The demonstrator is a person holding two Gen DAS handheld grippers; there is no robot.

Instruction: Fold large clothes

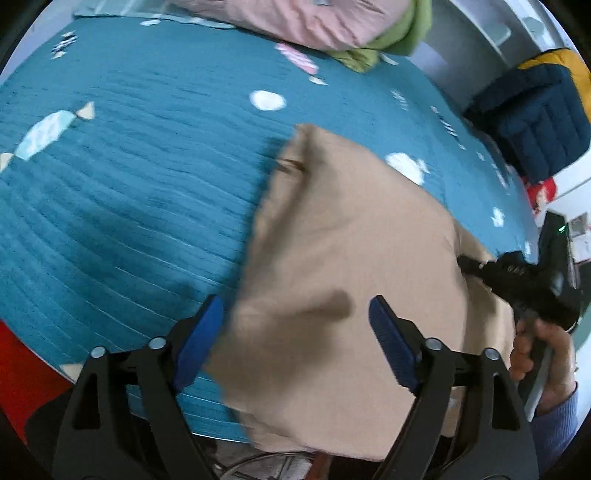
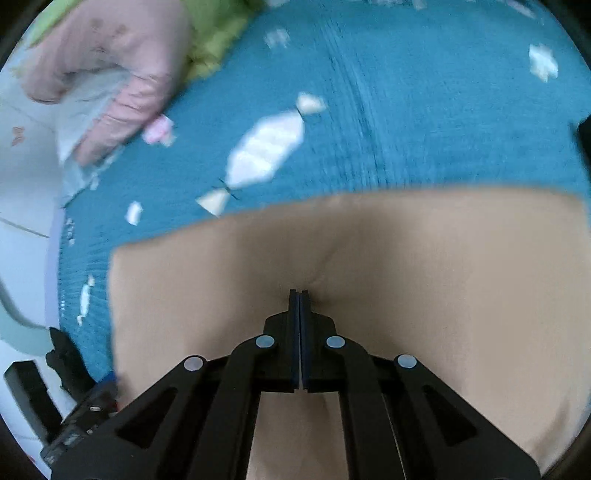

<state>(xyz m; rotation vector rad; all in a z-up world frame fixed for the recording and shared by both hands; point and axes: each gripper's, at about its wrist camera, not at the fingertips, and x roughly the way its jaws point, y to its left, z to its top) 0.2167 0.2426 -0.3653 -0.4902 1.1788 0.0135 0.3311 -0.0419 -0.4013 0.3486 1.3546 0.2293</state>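
A large tan garment (image 1: pixel 332 258) lies spread on a teal bedspread (image 1: pixel 129 166) and hangs over the near edge. My left gripper (image 1: pixel 295 314) is open and empty, its blue pads above the garment's left edge. My right gripper (image 2: pixel 299 295) is shut on the tan garment (image 2: pixel 369 277), with creases running out from its tip. It also shows in the left wrist view (image 1: pixel 469 264) at the garment's right side, held by a hand.
A pink garment (image 1: pixel 314 18) and a green one (image 1: pixel 388 40) are piled at the far side of the bed. A dark blue quilted jacket (image 1: pixel 532 110) lies off the bed's right side. The teal bedspread (image 2: pixel 406 110) has white candy patterns.
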